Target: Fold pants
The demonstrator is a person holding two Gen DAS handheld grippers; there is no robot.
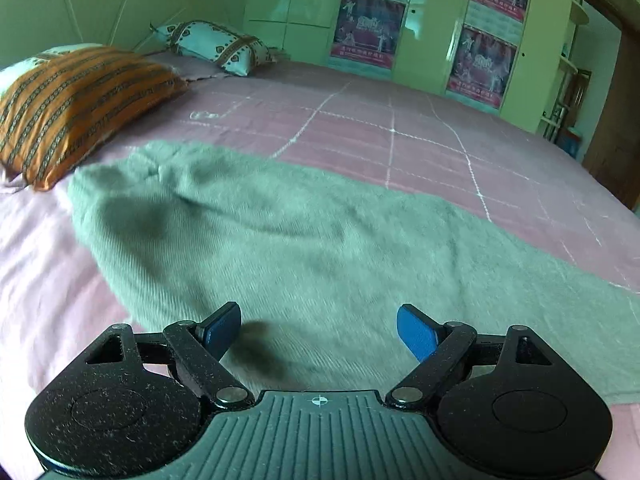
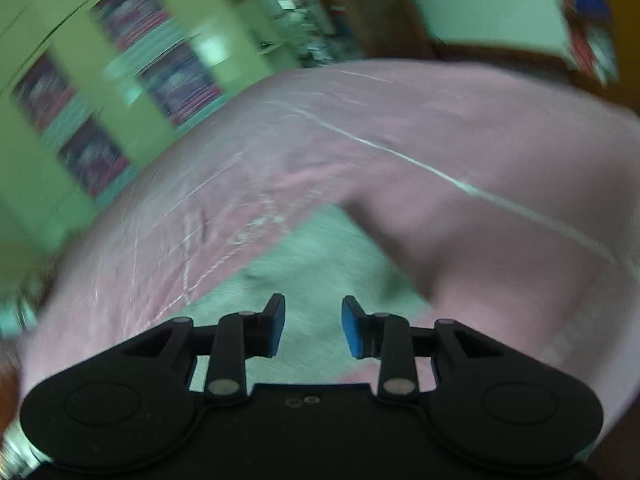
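Grey-green ribbed pants (image 1: 280, 248) lie spread across the pink bed sheet (image 1: 400, 140), running from near the orange pillow to the right edge of the left wrist view. My left gripper (image 1: 318, 330) is open wide and empty, hovering just above the near edge of the pants. In the blurred right wrist view an end of the pants (image 2: 316, 256) lies on the sheet (image 2: 480, 140) ahead of my right gripper (image 2: 313, 326), which is open and empty just above the fabric.
An orange striped pillow (image 1: 76, 108) and a white patterned pillow (image 1: 216, 46) lie at the head of the bed. A green wardrobe with posters (image 1: 440, 28) stands beyond the far side and shows blurred in the right view (image 2: 100, 100).
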